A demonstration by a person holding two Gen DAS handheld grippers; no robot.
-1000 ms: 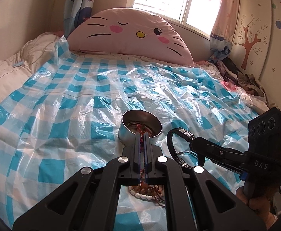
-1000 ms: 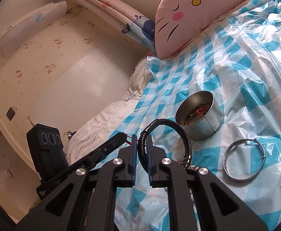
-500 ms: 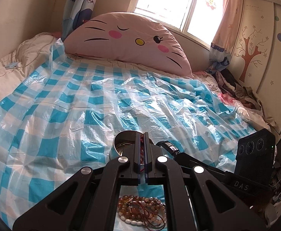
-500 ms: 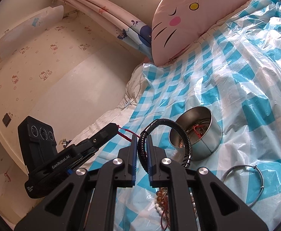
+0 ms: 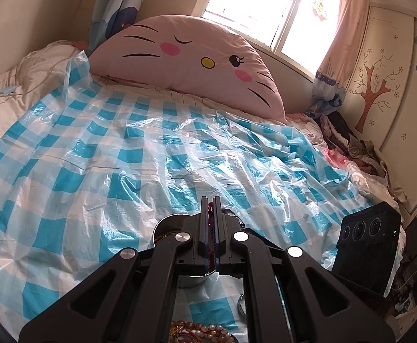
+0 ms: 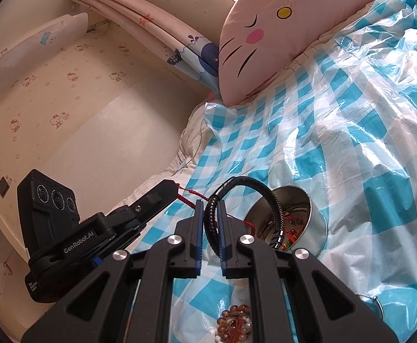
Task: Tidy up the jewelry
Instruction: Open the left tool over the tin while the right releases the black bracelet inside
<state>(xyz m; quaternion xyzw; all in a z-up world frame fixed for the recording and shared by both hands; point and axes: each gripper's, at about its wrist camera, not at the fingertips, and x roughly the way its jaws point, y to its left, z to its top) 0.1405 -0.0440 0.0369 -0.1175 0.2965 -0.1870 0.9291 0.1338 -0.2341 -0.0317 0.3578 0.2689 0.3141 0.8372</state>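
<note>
Both grippers are busy over the checkered plastic sheet (image 6: pixel 337 131). The right gripper (image 6: pixel 211 208) has its jaws clenched on a black braided bracelet (image 6: pixel 254 184), which arcs up and over to the right of the jaws, its metal end hanging over the open tin (image 6: pixel 317 228). The left gripper (image 5: pixel 211 208) is pinched tight on a red cord (image 6: pixel 189 197), and the cord runs down toward the tin. Below the right jaws sits a pile of beads (image 6: pixel 234 320), with a silver bangle (image 6: pixel 375 304) off to the right.
</note>
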